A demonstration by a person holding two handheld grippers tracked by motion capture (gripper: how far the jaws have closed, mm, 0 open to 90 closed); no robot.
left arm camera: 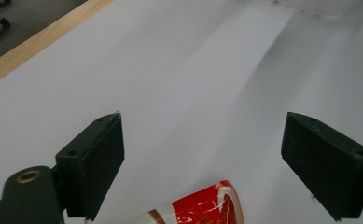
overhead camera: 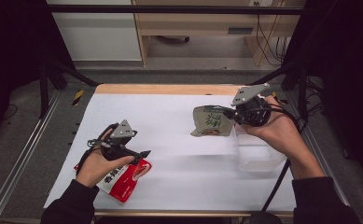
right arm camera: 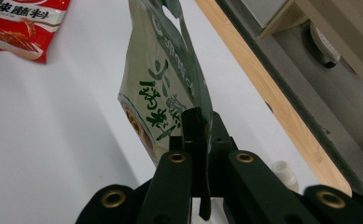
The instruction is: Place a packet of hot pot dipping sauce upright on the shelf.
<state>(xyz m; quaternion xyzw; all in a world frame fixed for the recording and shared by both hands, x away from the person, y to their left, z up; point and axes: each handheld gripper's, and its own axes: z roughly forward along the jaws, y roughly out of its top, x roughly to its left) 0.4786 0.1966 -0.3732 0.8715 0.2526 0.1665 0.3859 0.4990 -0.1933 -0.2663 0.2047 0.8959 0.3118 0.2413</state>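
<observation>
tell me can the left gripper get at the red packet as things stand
Probably yes. The left gripper has its jaws open just above the red packet, which lies flat on the white table cover with nothing between them.

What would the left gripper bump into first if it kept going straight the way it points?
Probably the white table cover. The left gripper has open jaws tilted down over it, past the red packet. A clear container sits farther along that line, though depth is hard to judge.
</observation>
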